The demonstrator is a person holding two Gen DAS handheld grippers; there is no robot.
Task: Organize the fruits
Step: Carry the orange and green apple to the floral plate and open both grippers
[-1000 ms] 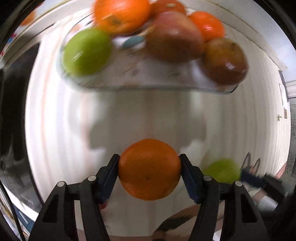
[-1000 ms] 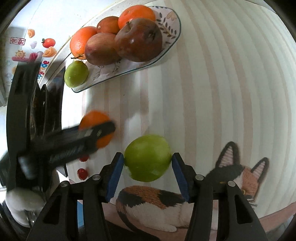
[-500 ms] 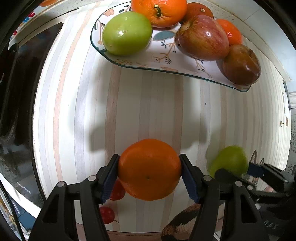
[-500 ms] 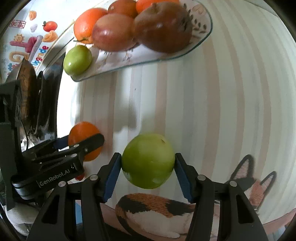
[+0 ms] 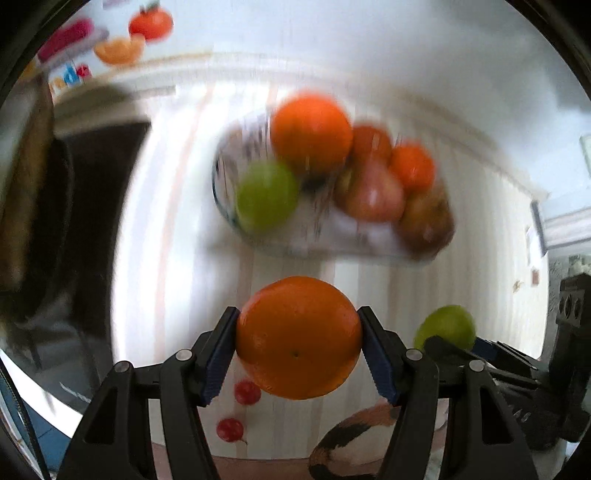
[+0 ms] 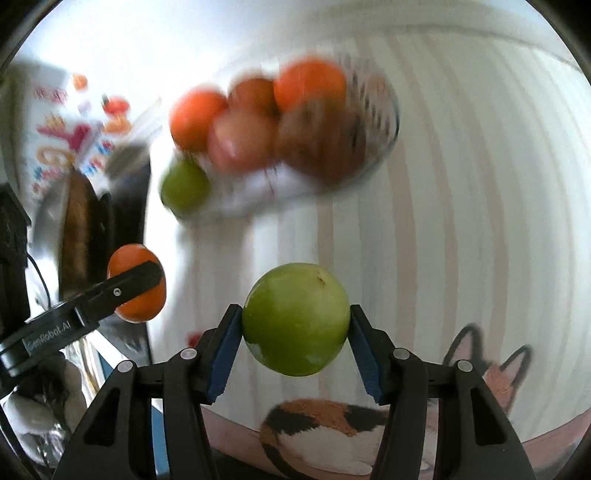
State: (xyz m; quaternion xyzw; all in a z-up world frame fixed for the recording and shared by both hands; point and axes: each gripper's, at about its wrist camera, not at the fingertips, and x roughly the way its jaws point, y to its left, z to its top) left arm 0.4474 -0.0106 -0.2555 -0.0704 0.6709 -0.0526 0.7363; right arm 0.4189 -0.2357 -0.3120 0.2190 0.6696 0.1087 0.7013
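Observation:
My left gripper [image 5: 298, 343] is shut on an orange [image 5: 298, 336], held in the air above the striped table. My right gripper [image 6: 295, 338] is shut on a green apple [image 6: 295, 319], also lifted. Each held fruit shows in the other view: the green apple [image 5: 445, 326] at the right, the orange [image 6: 136, 282] at the left. Ahead lies a patterned plate [image 5: 332, 236] with a green apple [image 5: 266, 197], oranges [image 5: 312, 133] and red apples [image 5: 373, 197]. The same plate [image 6: 384, 122] is blurred in the right wrist view.
A dark appliance [image 5: 74, 206] borders the table's left side. A cat picture [image 6: 332, 435] and small red printed fruits [image 5: 246, 392] mark the near edge of the tablecloth. A wall with fruit stickers [image 5: 147, 26] stands behind.
Both grippers have risen with their fruits, so the plate looks smaller and farther away. The wall behind has come into view. Neither grip has changed.

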